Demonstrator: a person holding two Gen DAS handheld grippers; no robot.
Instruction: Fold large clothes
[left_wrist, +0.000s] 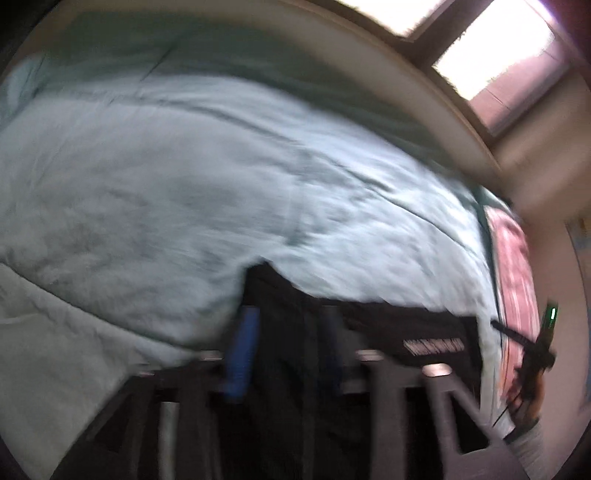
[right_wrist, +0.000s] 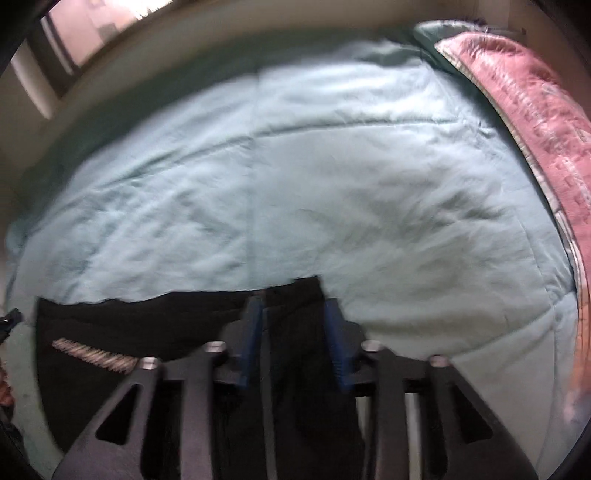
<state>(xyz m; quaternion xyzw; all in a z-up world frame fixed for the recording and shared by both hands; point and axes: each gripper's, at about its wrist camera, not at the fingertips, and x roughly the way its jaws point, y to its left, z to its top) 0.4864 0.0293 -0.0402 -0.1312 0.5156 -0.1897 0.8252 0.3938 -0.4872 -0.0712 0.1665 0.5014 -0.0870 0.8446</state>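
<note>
A black garment (left_wrist: 388, 321) with a white striped label lies stretched between both grippers over a pale teal quilt (left_wrist: 184, 177). My left gripper (left_wrist: 286, 325) is shut on the garment's left edge, its blue pads (left_wrist: 242, 354) on either side of a black fold. My right gripper (right_wrist: 293, 306) is shut on the garment's (right_wrist: 147, 321) right edge, its blue pads (right_wrist: 255, 332) pressing a bunch of black cloth. The right gripper also shows in the left wrist view (left_wrist: 535, 354) at the far right. Both views are motion-blurred.
The teal quilt (right_wrist: 295, 166) covers a bed. A pink patterned blanket (right_wrist: 535, 118) lies along the bed's right side and also shows in the left wrist view (left_wrist: 513, 266). A beige wall and a bright window (left_wrist: 498, 48) stand behind the bed.
</note>
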